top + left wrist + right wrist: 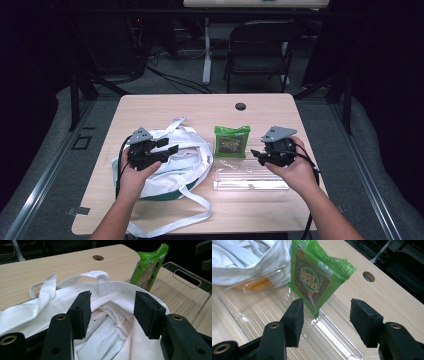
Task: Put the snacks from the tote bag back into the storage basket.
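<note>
Left tongs (pixel 111 315) spread wide, nothing pinched; they hang just over the mouth of the white tote bag (pixel 110 340), one pad to either side of the slack cloth inside. I hold them there on purpose, I judge: the bag's rim sags and the opening folds in on itself, so this hand is placed to catch an edge and hold the mouth apart.

Right tongs (pixel 325 321) also apart and empty, aimed at the lower corner of the green snack packet (pixel 317 282). Packet is near but not touched; both pads stand clear of it.

Packet position: propped upright on its bottom edge, at the far rim of the clear plastic tray (pixel 244 315), just beside the bag. From the high view it stands between the two hands on the table (pixel 260 107), bag (pixel 175 165) to its left, tray (pixel 250 180) in front of it. Standing up like that, it offers a thin edge the pads can close across, which is why I come in low and level rather than from above.

Bag's long straps (pixel 170 220) trail toward the near table edge, out of the way of the opening.

Tray lies flat and holds nothing but the packet's foot. Its clear wall sits close under my right pads, so I judge the approach must stay above it to avoid nudging the tray.

Packet film looks crinkled and light; likely to tip if bumped before gripped.
</note>
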A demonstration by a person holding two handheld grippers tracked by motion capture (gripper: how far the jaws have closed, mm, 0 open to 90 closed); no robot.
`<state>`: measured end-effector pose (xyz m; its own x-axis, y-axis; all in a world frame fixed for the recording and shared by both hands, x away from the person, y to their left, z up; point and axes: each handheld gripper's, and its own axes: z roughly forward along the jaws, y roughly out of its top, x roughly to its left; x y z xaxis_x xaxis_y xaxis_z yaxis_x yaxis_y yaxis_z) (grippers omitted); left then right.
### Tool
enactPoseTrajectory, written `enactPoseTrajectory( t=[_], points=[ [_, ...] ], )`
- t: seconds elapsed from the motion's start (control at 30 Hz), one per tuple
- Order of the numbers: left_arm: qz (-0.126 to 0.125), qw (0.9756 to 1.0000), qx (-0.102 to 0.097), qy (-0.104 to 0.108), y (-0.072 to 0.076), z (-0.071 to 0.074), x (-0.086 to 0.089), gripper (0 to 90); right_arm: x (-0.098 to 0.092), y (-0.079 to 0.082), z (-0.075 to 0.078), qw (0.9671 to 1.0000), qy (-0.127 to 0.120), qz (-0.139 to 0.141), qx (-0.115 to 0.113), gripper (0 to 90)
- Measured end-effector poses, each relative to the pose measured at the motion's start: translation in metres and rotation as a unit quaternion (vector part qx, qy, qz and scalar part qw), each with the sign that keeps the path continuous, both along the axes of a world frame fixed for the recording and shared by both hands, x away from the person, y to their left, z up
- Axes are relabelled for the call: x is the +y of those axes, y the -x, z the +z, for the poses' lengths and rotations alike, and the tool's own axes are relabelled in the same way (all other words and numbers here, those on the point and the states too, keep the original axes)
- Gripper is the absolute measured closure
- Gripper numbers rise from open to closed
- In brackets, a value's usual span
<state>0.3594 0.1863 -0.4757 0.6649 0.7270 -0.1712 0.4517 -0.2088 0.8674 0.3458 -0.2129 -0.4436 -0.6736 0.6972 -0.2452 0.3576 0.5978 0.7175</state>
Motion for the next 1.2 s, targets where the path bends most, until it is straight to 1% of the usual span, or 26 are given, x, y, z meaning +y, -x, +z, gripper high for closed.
enactPoseTrajectory(
  t=[0.07,0.1,0.17,0.33,0.4,0.5,0.63,0.7,0.77,0.87,1.03,1.2],
  points=[
    [0.001,1.0,0.0,-0.001,0.0,0.0,0.0,47.7,-0.001,0.004,-0.005,1.0,-0.007,-0.001,0.0,45.4],
    [0.0,1.0,-0.001,-0.001,0.0,0.0,0.0,47.7,-0.002,0.006,-0.007,1.0,-0.006,-0.004,-0.001,45.6],
    [0.001,1.0,-0.001,-0.001,0.0,0.0,0.0,47.7,-0.002,0.01,-0.011,0.9998,-0.016,-0.008,-0.004,46.2],
    [0.001,1.0,0.0,0.0,0.0,0.0,0.0,47.7,-0.005,0.02,-0.016,0.999,-0.04,-0.013,-0.011,46.5],
    [0.002,1.0,-0.001,0.0,0.0,0.0,0.0,47.7,-0.005,0.023,-0.018,0.9988,-0.044,-0.015,-0.015,46.6],
    [0.003,1.0,-0.003,0.002,0.0,0.0,0.001,47.7,-0.007,0.028,-0.023,0.9975,-0.066,-0.02,-0.012,47.1],
    [0.004,1.0,-0.003,0.002,0.001,0.0,0.002,47.6,-0.01,0.035,-0.028,0.995,-0.094,-0.03,-0.016,47.5],
    [0.003,1.0,-0.003,0.002,0.001,0.0,0.001,47.7,-0.011,0.037,-0.031,0.994,-0.104,-0.03,-0.017,47.5],
    [0.003,1.0,-0.003,0.002,0.001,0.0,0.001,47.7,-0.013,0.038,-0.035,0.9936,-0.107,-0.033,-0.017,47.5],
    [0.003,1.0,-0.003,0.001,0.001,0.0,0.001,47.6,-0.016,0.04,-0.04,0.9935,-0.105,-0.039,-0.019,47.9],
    [0.004,1.0,-0.002,0.001,0.001,0.0,0.002,47.4,-0.021,0.043,-0.048,0.9914,-0.119,-0.05,-0.024,47.8],
    [0.004,1.0,-0.001,0.0,0.001,-0.001,0.002,47.3,-0.024,0.047,-0.052,0.9915,-0.116,-0.05,-0.03,47.8]
  ],
)
